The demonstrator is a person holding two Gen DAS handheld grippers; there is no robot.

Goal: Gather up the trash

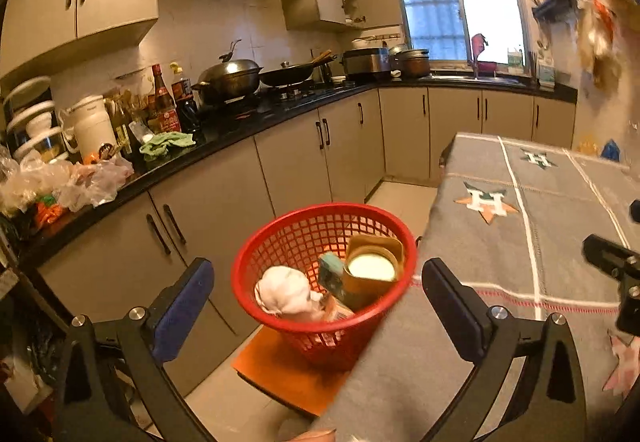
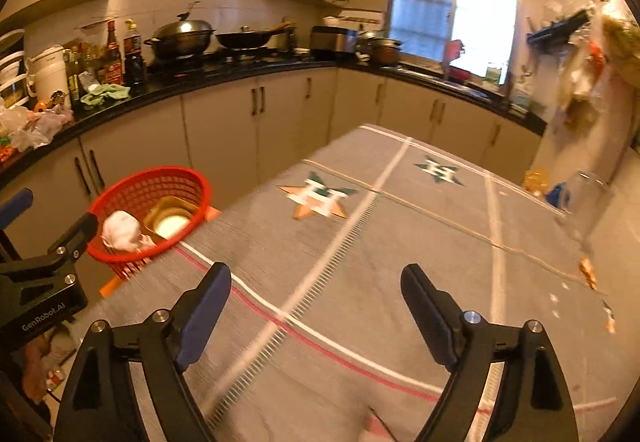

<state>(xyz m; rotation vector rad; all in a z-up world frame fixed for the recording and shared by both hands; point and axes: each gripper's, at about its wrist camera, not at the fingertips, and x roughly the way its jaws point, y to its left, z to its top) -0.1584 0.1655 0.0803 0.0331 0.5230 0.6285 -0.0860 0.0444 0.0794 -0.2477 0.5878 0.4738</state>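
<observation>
A red mesh basket (image 1: 276,234) stands on an orange stool (image 1: 272,366) beside the table's left edge. Inside lie a crumpled white wad (image 1: 286,292), a brown carton with a pale round opening (image 1: 370,266) and a teal packet (image 1: 332,270). My left gripper (image 1: 316,282) hangs wide open above and in front of the basket, nothing between its blue pads. In the right wrist view the basket (image 2: 188,182) sits at the left, with the wad (image 2: 122,230) in it. My right gripper (image 2: 316,298) is open and empty over the grey tablecloth (image 2: 400,262). The left gripper (image 2: 60,254) shows at that view's left edge.
The table (image 1: 500,242) under the grey cloth with star emblems fills the right side. A black L-shaped counter (image 1: 240,126) carries pots, bottles, a green rag (image 1: 166,144) and plastic bags (image 1: 80,182). Small scraps (image 2: 588,272) lie near the cloth's right edge.
</observation>
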